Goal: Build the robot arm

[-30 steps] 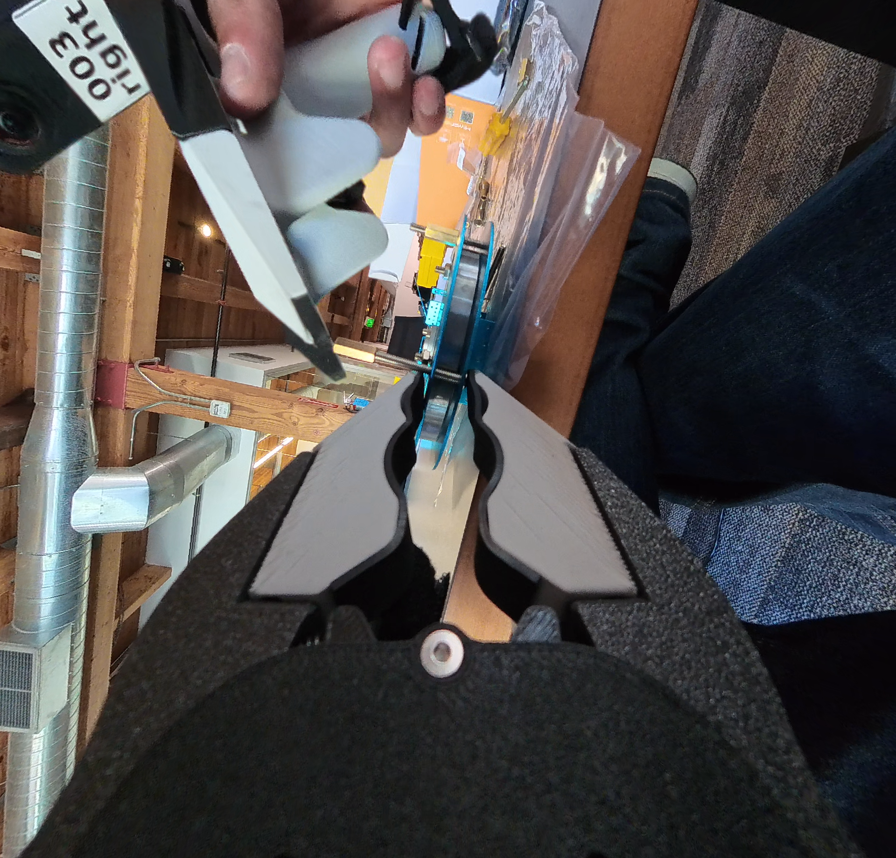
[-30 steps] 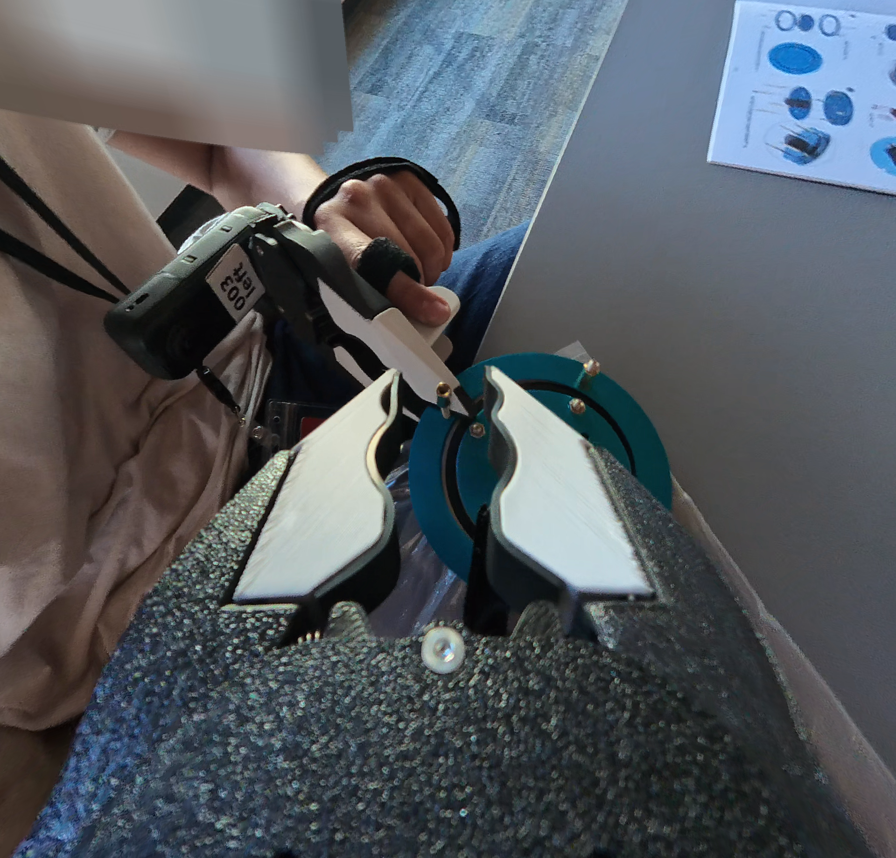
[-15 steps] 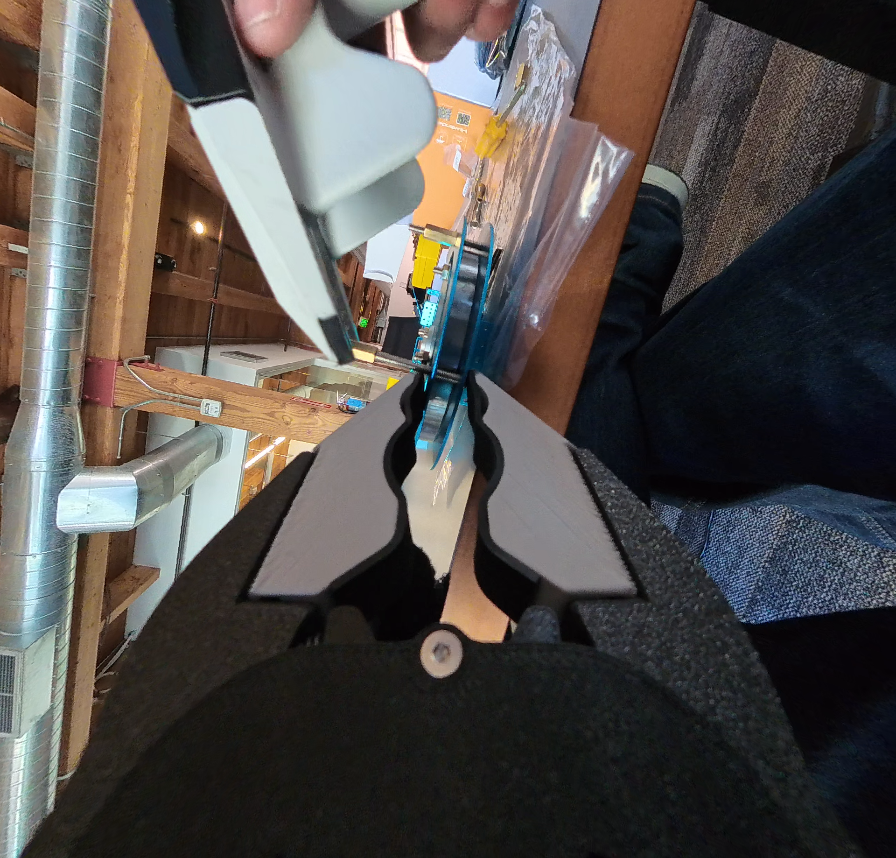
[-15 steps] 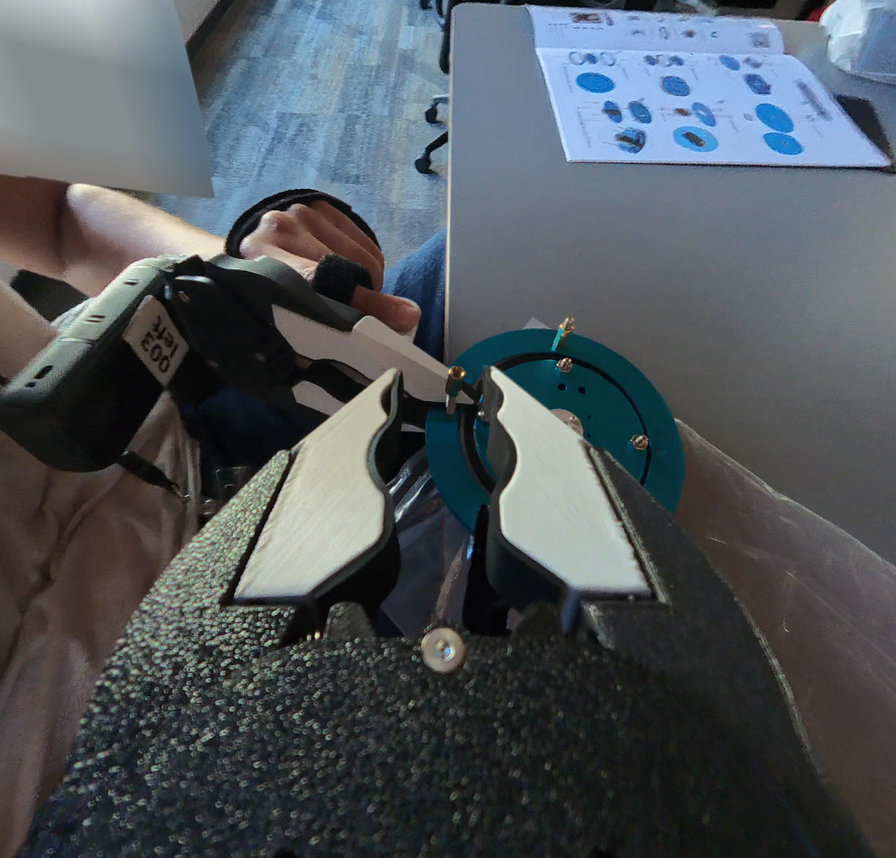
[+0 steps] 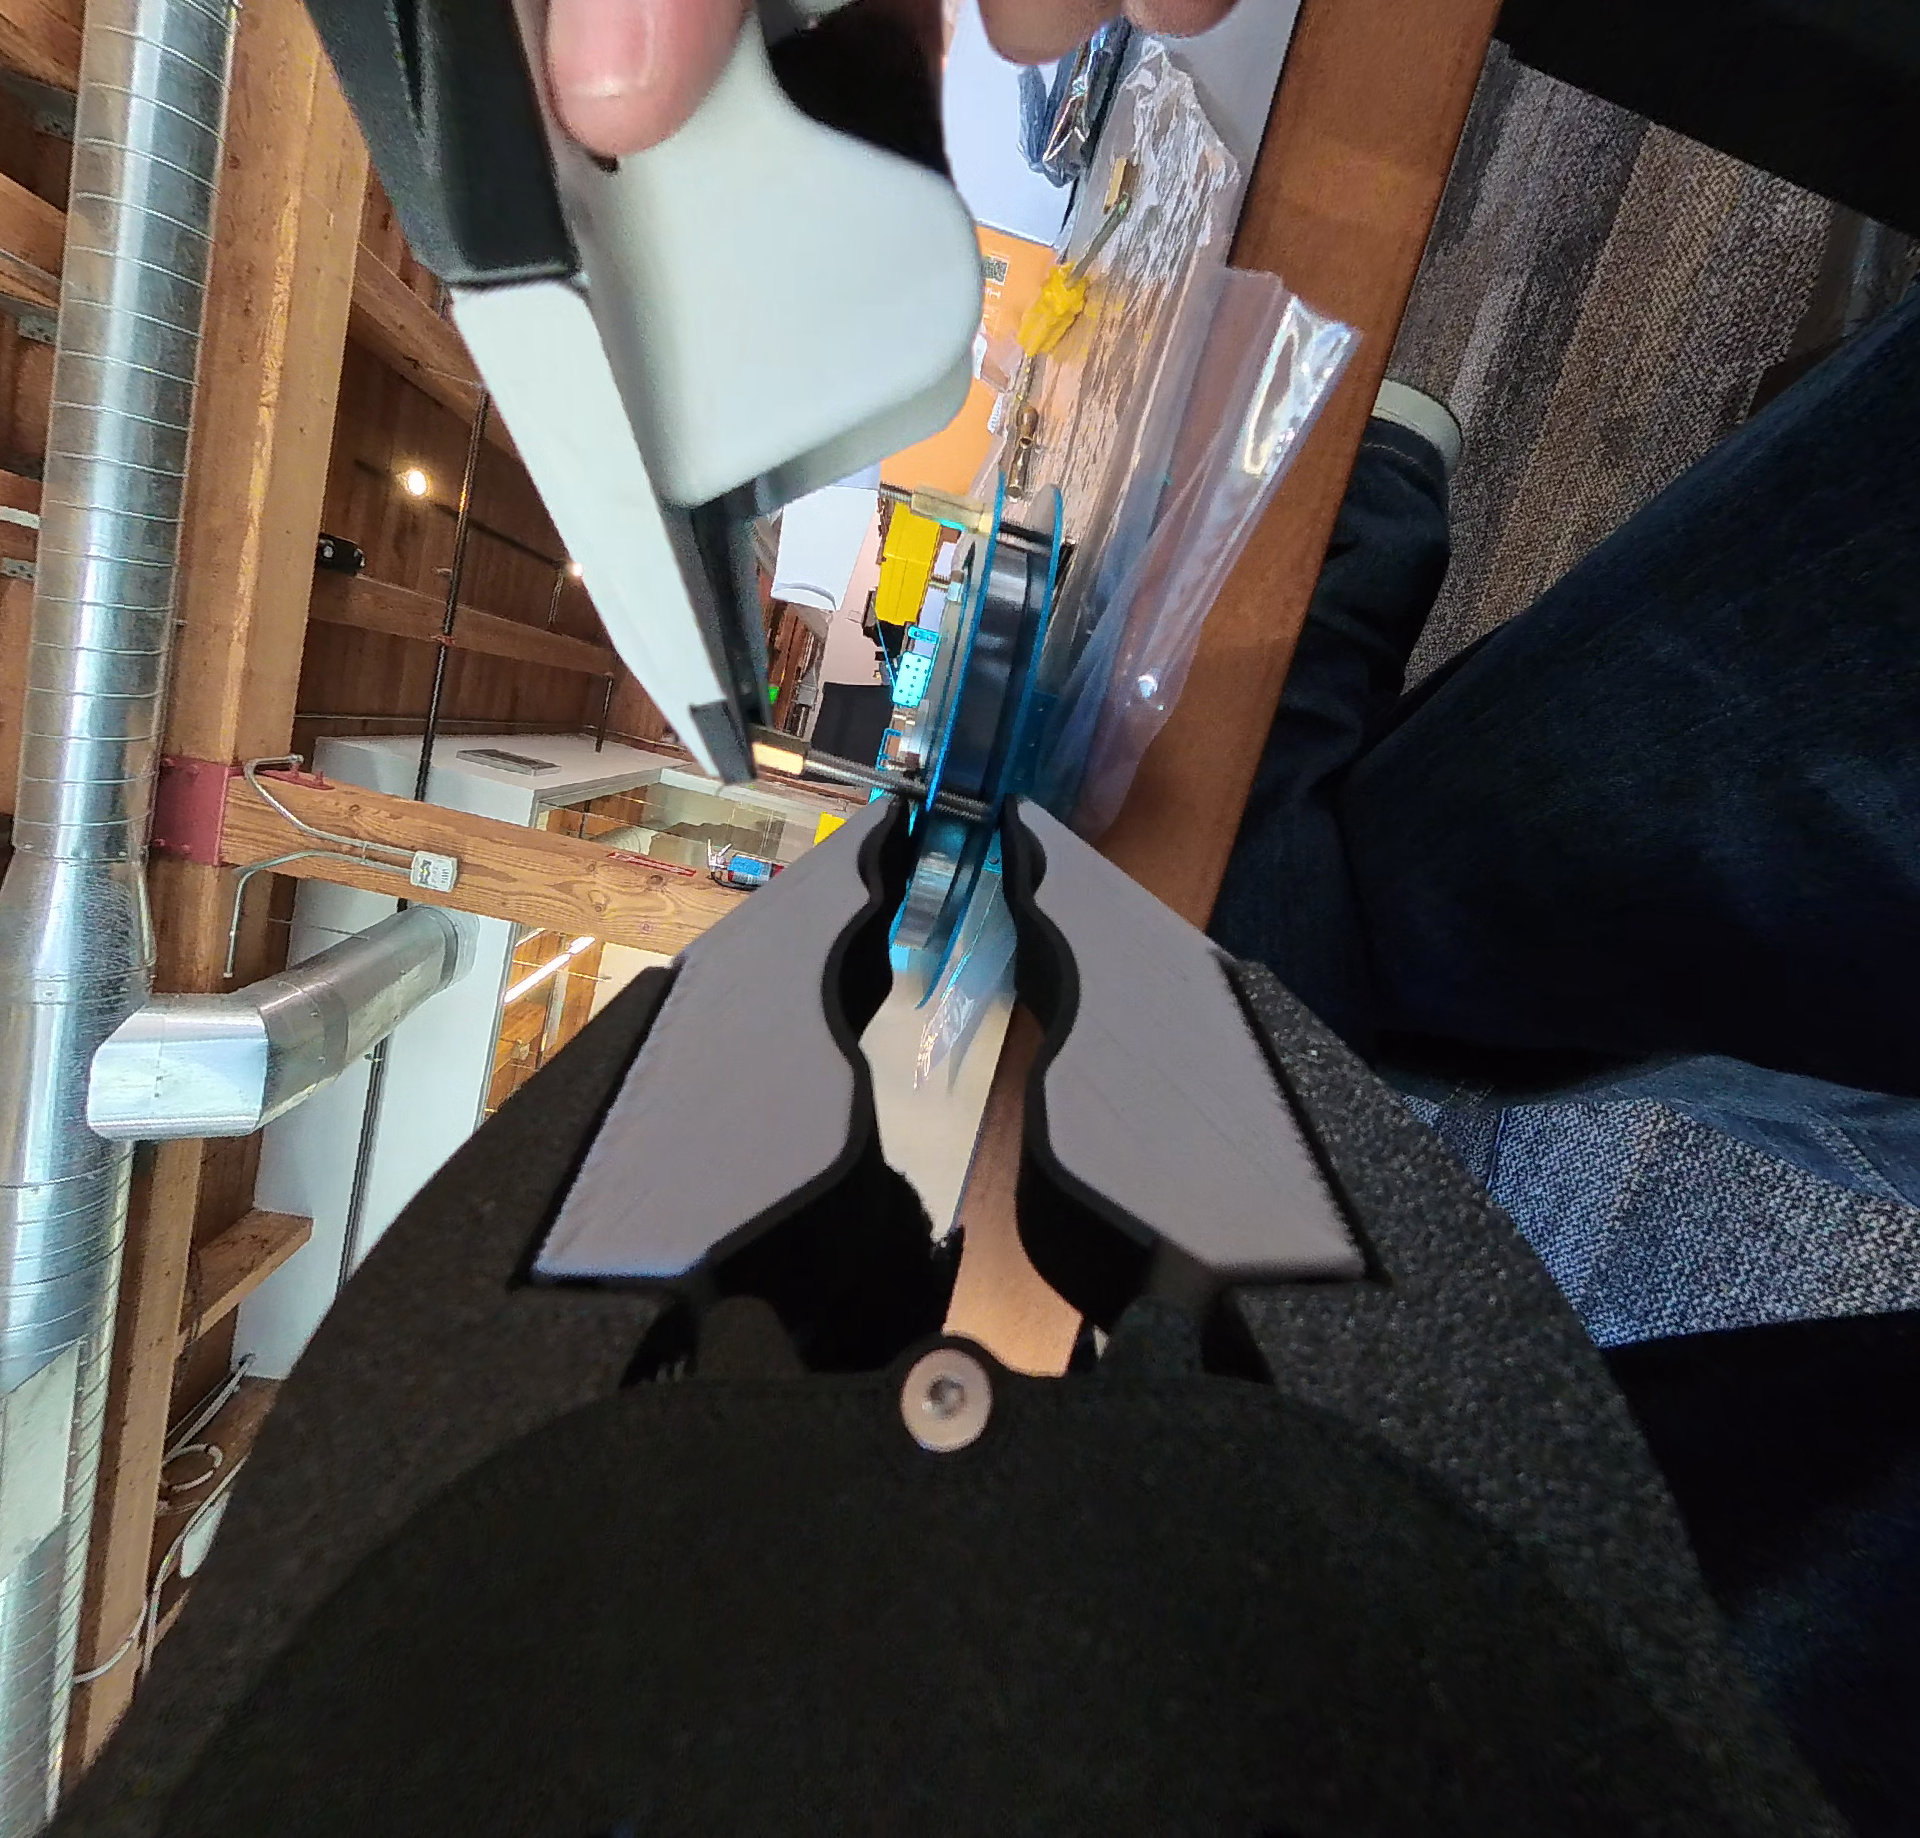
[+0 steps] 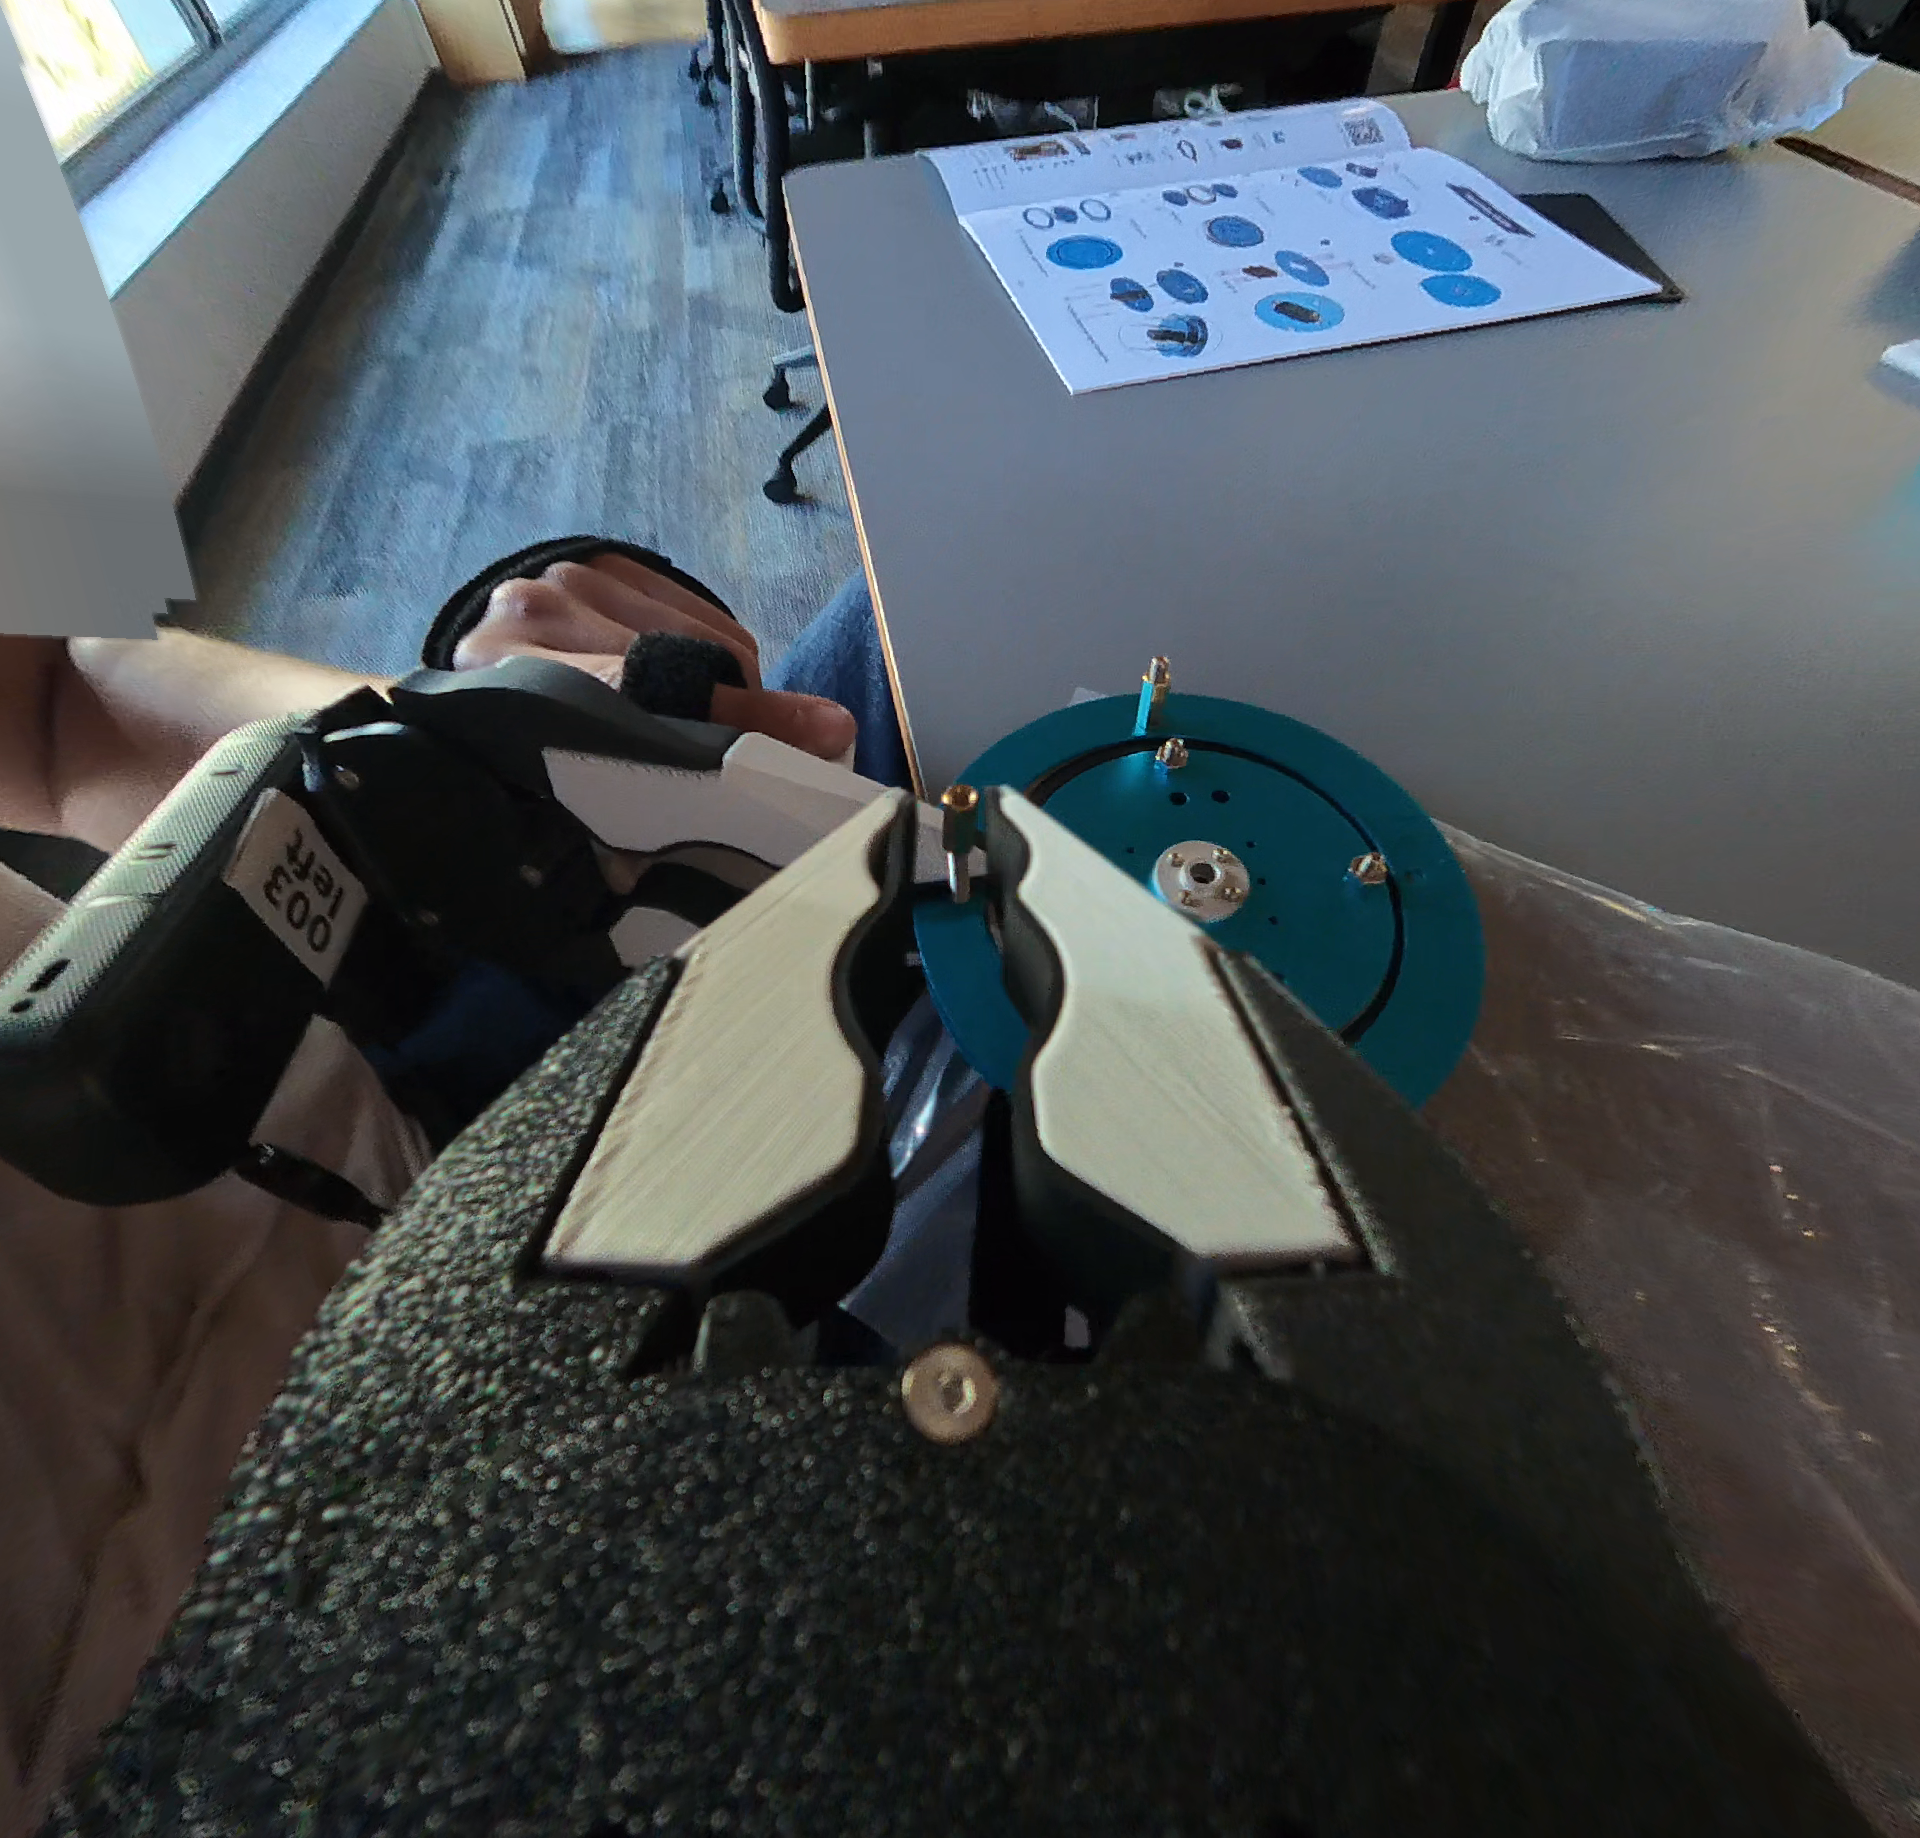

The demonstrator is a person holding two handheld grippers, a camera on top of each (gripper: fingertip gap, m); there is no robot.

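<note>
Blue disc [image 6: 1299, 967] lying at the near corner of the grey counter [image 6: 1351, 541], its left part jutting past the counter's edge. Farthest left of the disc, a strapped hand [image 6: 613, 625] wrapped around the left tool [image 6: 925, 858], white fingers reaching in level to the disc's left rim. Seen from that tool's own camera, left tool [image 5: 940, 822] pressed onto the rim of the disc [image 5: 997, 593], edge caught between both tips. Just inside that rim, a brass standoff [image 6: 961, 843] standing upright on the disc, pinched near its top by the right tool [image 6: 951, 822], jaws drawn narrow with a pad close on either side. From the left camera, right tool [image 5: 727, 739] slanting down with its tip at the standoff's [image 5: 774, 754] bright end. Toward the disc's middle, a small silver hub [image 6: 1200, 874]. Along its far and right side, three more brass standoffs [image 6: 1172, 749], the tallest at the far rim. Under and right of the disc, a clear plastic bag [image 6: 1662, 1113] spread over the counter. Beyond the disc, an open instruction booklet [image 6: 1299, 250] lying flat, and farther right a white wrapped bundle [image 6: 1652, 74].
</note>
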